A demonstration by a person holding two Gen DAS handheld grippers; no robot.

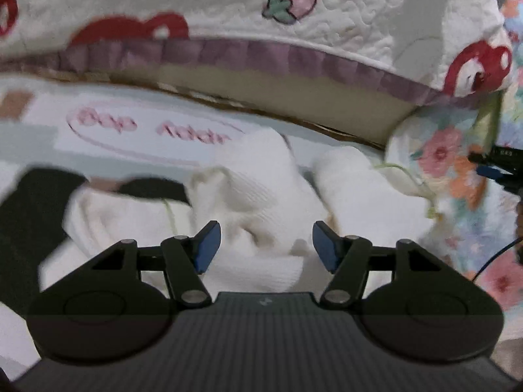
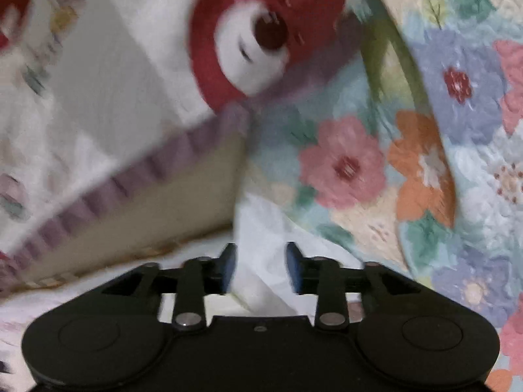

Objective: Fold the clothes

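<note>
Both the left gripper and right gripper gape empty over the white garment, so its loose folds may slump undone.

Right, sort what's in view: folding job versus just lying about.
For the job:
- white garment
- left gripper
- right gripper

Lying about:
- floral quilt
- bear-print quilt with purple trim
- mat with pink lettering
- black fabric

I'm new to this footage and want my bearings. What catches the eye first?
The red bear face printed on the white quilt stands out, upper centre in the right wrist view. Right of it spreads a floral blanket. A rumpled white garment lies ahead of the open left gripper.
</note>
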